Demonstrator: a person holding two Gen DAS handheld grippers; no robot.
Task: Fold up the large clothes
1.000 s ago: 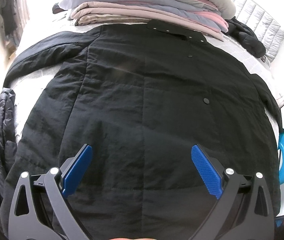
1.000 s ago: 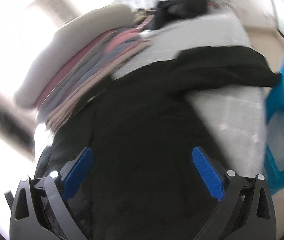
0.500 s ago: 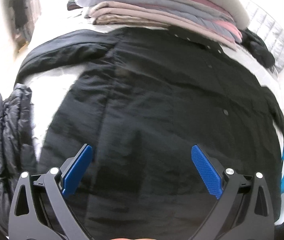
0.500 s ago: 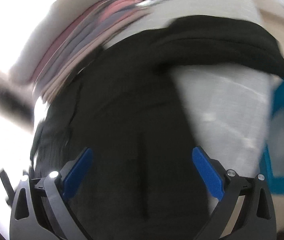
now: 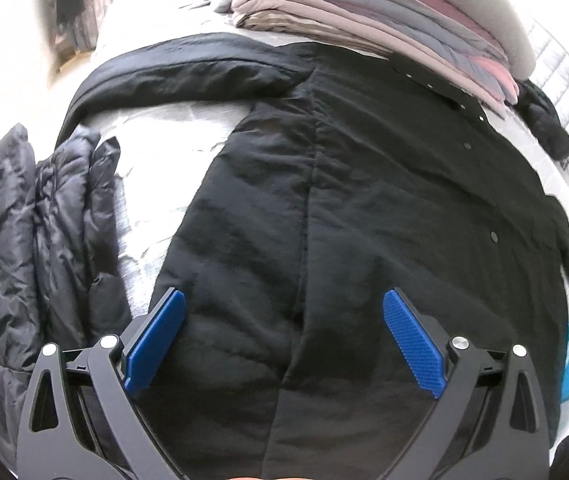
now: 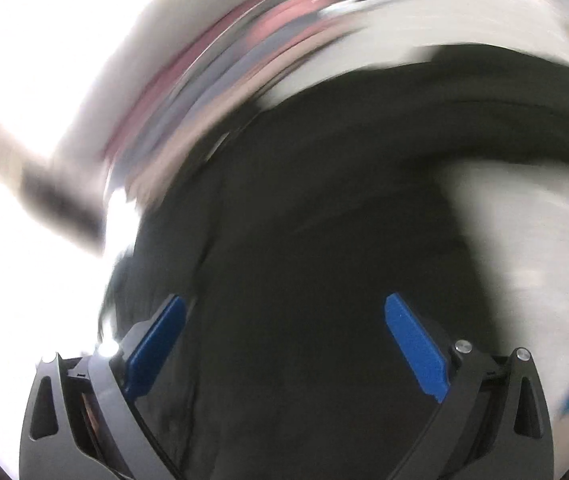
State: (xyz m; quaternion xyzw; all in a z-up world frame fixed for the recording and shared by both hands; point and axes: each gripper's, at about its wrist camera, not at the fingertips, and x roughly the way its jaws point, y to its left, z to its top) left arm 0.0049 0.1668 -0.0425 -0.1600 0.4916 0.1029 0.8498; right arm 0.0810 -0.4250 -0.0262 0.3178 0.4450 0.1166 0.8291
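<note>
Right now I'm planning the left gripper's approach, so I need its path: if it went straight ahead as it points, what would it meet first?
Most likely the black coat spread on the bed; the open left gripper frames its body panel. Depth is unclear.

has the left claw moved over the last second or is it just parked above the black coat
Yes. The left claw has shifted to its left: the grey puffer jacket fills more of the frame's left edge, and the black coat's snap buttons sit further right.

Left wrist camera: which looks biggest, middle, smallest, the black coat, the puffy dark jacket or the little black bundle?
1. black coat
2. puffy dark jacket, though it is nearer the camera
3. little black bundle, farther away
</note>
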